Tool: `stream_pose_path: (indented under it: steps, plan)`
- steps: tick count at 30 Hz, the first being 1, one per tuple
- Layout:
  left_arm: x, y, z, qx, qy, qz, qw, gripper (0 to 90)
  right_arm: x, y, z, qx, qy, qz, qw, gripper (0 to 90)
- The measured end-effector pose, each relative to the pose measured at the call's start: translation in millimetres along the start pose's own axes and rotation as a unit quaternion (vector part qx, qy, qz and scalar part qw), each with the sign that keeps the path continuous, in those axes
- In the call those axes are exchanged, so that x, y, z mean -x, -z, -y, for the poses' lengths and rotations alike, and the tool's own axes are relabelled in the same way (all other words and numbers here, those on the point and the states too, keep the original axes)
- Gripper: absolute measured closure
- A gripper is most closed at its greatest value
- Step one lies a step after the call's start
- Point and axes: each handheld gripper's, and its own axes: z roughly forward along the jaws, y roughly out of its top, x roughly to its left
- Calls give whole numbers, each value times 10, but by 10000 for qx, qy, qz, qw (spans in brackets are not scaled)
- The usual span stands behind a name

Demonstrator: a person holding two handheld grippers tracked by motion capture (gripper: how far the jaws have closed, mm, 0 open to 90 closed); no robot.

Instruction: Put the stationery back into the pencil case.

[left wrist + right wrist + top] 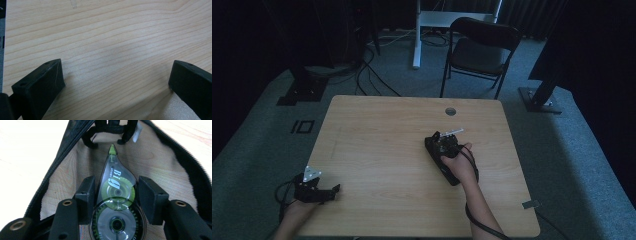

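Right gripper clamped on a correction tape dispenser over an open mesh pouch: light, hard, slippery plastic, best pinched across its flat sides; left gripper spread wide, empty.

The clear green correction tape dispenser bears large letters that look like "Big", with smaller unreadable print beside them.
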Motion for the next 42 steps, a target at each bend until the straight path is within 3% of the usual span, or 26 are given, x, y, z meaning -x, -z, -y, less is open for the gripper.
stream_pose_path:
  steps: [11,20,31,42]
  plan:
    - [0,0,0,0,0,0,10000,0,-22,-74,-21,-297,64,66,9995,485]
    - [0,0,0,1,-5,3,10000,0,-22,-68,-29,-330,5,32,9995,467]
    - [0,0,0,1,-5,2,10000,0,24,109,-25,79,-94,-171,9998,447]
    - [0,0,0,-2,-7,3,10000,0,42,386,-34,628,-98,-416,9971,421]
